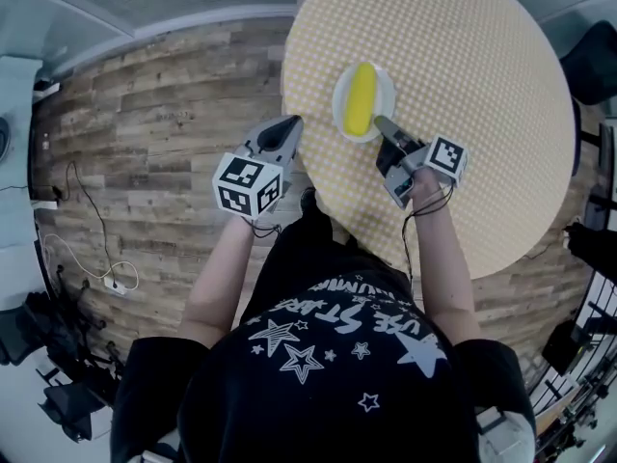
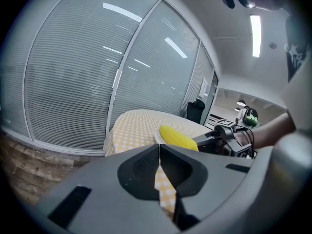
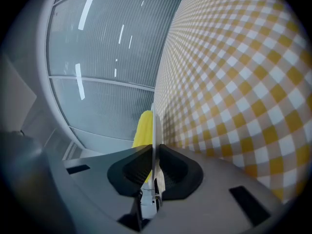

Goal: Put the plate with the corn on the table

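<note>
A yellow corn cob [image 1: 362, 97] lies on a small white plate [image 1: 339, 96] over the near-left part of the round table [image 1: 463, 56], which has a yellow checked cloth. My right gripper [image 1: 381, 122] is shut on the plate's near rim. In the right gripper view the plate [image 3: 154, 123] shows edge-on between the closed jaws, with the corn [image 3: 143, 128] to its left and the table [image 3: 234, 82] to its right. I cannot tell whether the plate touches the cloth. My left gripper [image 1: 292, 123] is shut and empty, just off the table's left edge. It faces the corn [image 2: 178, 136].
Wooden floor [image 1: 164, 114] lies left of the table, with cables and a power strip [image 1: 116, 283] on it. A dark chair [image 1: 593, 61] stands at the table's far right. Glass walls with blinds [image 2: 73, 72] stand behind the table.
</note>
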`<move>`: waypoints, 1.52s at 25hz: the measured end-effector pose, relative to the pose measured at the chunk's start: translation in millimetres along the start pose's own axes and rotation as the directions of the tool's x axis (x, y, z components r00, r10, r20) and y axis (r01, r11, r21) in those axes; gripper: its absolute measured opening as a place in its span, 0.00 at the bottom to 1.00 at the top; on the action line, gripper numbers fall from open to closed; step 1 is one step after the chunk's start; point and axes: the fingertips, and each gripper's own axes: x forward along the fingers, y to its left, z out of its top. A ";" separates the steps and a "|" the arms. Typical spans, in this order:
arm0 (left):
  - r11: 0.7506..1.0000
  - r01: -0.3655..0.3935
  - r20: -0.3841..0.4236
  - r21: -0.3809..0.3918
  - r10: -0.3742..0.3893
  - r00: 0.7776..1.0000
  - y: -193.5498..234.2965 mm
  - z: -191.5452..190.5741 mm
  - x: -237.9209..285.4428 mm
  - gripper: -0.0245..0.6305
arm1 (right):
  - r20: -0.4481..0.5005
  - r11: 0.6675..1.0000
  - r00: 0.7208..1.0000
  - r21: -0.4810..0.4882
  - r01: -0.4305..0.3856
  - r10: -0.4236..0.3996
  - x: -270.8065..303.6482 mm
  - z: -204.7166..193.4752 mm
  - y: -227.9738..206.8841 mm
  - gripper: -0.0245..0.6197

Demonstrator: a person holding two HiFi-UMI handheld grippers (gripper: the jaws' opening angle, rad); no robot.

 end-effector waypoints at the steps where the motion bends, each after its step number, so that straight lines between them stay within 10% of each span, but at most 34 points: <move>1: 1.000 0.004 -0.003 0.001 -0.004 1.000 0.5 -0.9 0.2 0.05 | 0.003 1.000 1.000 0.001 0.003 -0.003 2.7 2.3 -0.1 0.10; 38: 0.996 0.082 -0.052 0.036 -0.080 0.995 23.4 7.0 36.9 0.05 | -0.015 0.947 0.950 -0.095 0.308 -0.311 58.7 27.7 -21.3 0.16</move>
